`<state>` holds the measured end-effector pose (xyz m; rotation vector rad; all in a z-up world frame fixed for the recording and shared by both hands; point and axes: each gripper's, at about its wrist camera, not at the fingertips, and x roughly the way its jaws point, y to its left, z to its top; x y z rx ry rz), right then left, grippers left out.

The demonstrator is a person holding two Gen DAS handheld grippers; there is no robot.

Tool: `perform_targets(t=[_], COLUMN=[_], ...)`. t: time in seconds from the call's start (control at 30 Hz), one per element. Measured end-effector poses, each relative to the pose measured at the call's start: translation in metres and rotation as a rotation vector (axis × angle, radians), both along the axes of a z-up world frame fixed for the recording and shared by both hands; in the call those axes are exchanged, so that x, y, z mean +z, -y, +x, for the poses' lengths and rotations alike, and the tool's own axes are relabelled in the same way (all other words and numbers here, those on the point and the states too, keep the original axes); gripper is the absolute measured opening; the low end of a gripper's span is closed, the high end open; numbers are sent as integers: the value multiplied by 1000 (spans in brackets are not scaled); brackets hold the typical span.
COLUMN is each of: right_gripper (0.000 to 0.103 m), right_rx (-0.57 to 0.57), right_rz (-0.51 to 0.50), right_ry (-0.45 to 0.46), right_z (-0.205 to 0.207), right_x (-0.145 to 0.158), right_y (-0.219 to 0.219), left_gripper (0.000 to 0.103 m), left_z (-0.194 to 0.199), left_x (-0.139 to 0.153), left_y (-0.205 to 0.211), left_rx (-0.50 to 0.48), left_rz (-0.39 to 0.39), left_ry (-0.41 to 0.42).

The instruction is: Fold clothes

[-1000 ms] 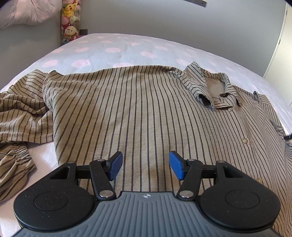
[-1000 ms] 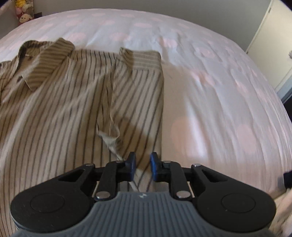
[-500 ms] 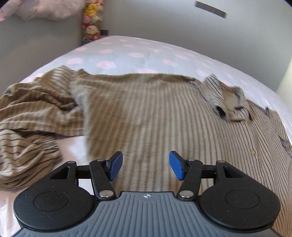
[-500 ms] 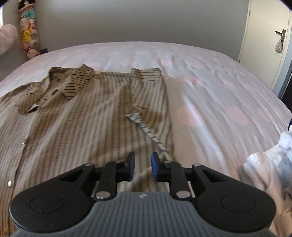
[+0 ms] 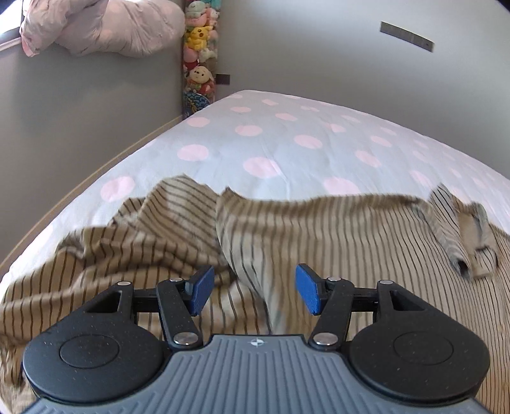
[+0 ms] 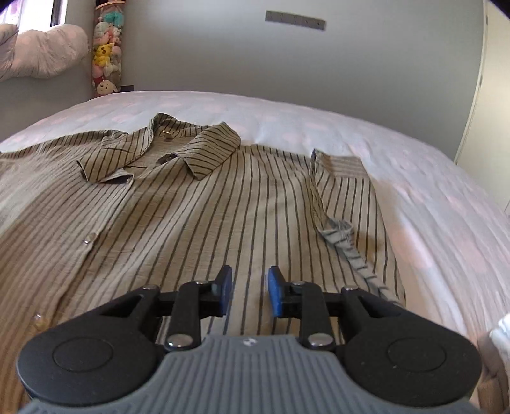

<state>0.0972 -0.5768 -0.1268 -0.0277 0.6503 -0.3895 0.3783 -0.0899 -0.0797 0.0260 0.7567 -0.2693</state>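
A tan shirt with dark stripes (image 6: 197, 216) lies face up on the bed, its collar (image 6: 178, 149) at the far side and its right sleeve (image 6: 347, 197) folded in over the body. In the left wrist view the same shirt (image 5: 334, 235) fills the foreground, with its left sleeve (image 5: 105, 254) bunched loosely on the left. My left gripper (image 5: 251, 293) hovers open above the seam between sleeve and body, holding nothing. My right gripper (image 6: 247, 294) hangs over the shirt's lower front with its jaws opening and nothing between them.
The bed has a pale sheet with pink dots (image 5: 255, 140). A pink pillow (image 5: 102, 25) and a column of plush toys (image 5: 199, 57) sit by the grey wall at the far left. A door (image 6: 494, 95) is at the right. White cloth (image 6: 500, 331) shows at the right edge.
The left gripper has swung left from the shirt's body toward the bunched left sleeve. The right gripper has swung left from the folded right sleeve over the shirt's front, and its jaws have widened.
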Motion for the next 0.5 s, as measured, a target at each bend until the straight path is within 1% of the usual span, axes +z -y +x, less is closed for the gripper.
perform_targets(t=[0.07,0.13,0.3,0.33,0.37,0.4,0.43,0.5], right_gripper=[33,34,41,43,43,44,44,44], right_rx=[-1,-13,-9,-4,0,3,6,12], right_rz=[-16,-9,6,19,23,23,23,24], right_ry=[-23,-35,-11,-6,-2,2,6,12], right_z=[2,4,9,10,11,12,13,16], right_x=[-7,-12,-18,-20,-21,-22,-23,-24], right_y=[7,16,25,26,26,25,25,25], left_gripper=[55,55,55,55,54,51,39,25], left_z=[24,46,93,100,107,114,121,126], left_x=[-4,-10,-22,-27,-31,-35,-39,-46], left_y=[1,6,26,29,32,36,39,43], left_rx=[9,15,-26,-26,-25,-25,-24,-42], left_rz=[3,32,156,173,191,208,226,241], left_ry=[-7,-9,24,22,20,18,16,19])
